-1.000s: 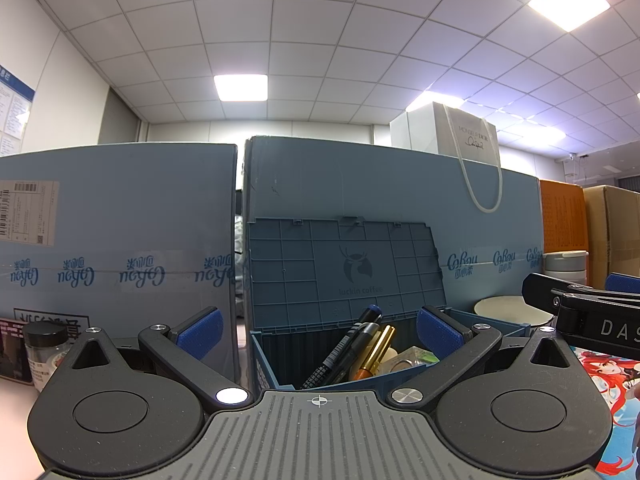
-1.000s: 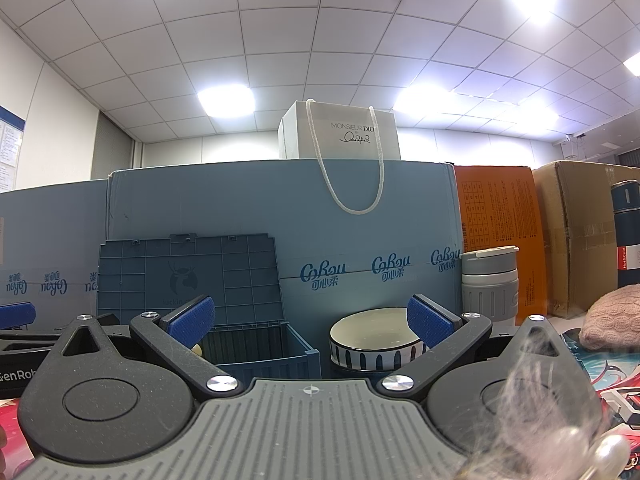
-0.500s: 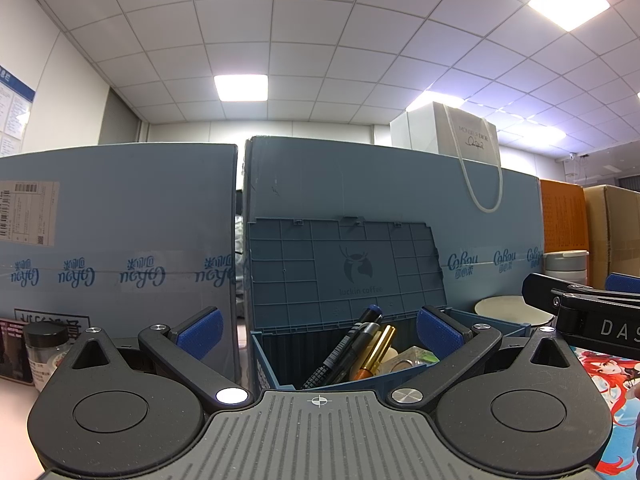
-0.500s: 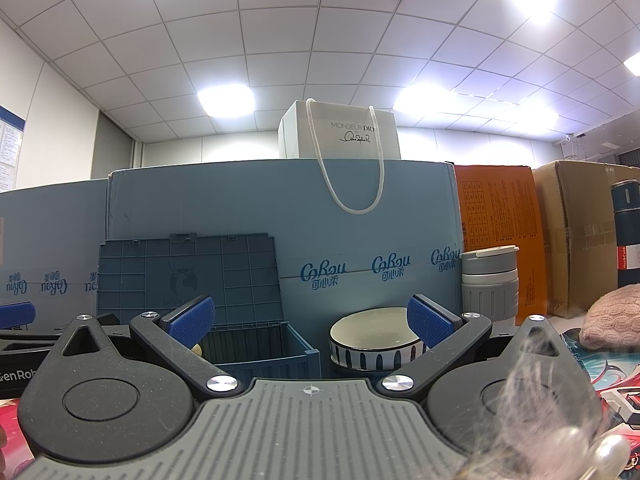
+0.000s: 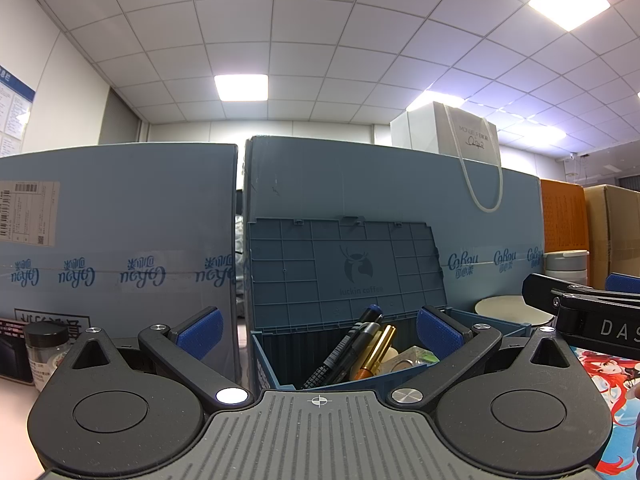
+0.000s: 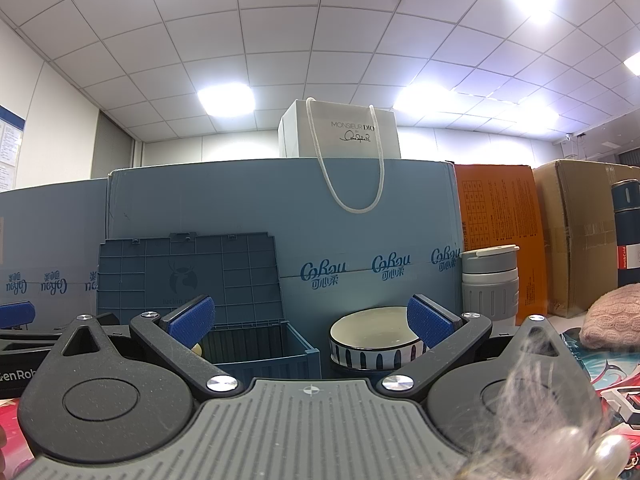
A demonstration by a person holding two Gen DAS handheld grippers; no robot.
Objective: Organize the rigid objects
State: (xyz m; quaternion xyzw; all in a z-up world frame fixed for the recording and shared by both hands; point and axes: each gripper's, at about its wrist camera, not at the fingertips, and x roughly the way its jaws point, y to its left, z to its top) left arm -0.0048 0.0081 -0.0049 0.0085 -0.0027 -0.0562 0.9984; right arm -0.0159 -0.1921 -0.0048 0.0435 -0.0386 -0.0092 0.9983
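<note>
My blue plastic box [image 5: 280, 364] sits right ahead of my left claw [image 5: 318, 330], lid up, with pens [image 5: 348, 350] and a gold tube [image 5: 376, 350] leaning inside. Both claws are wide and hold nothing. Nothing has moved since a second ago. My right claw [image 6: 310, 320] faces a round striped bowl [image 6: 372, 344].

Table [image 5: 16, 420] with blue bin [image 5: 272, 364], bowl [image 6: 374, 340], jar [image 5: 46, 350].
</note>
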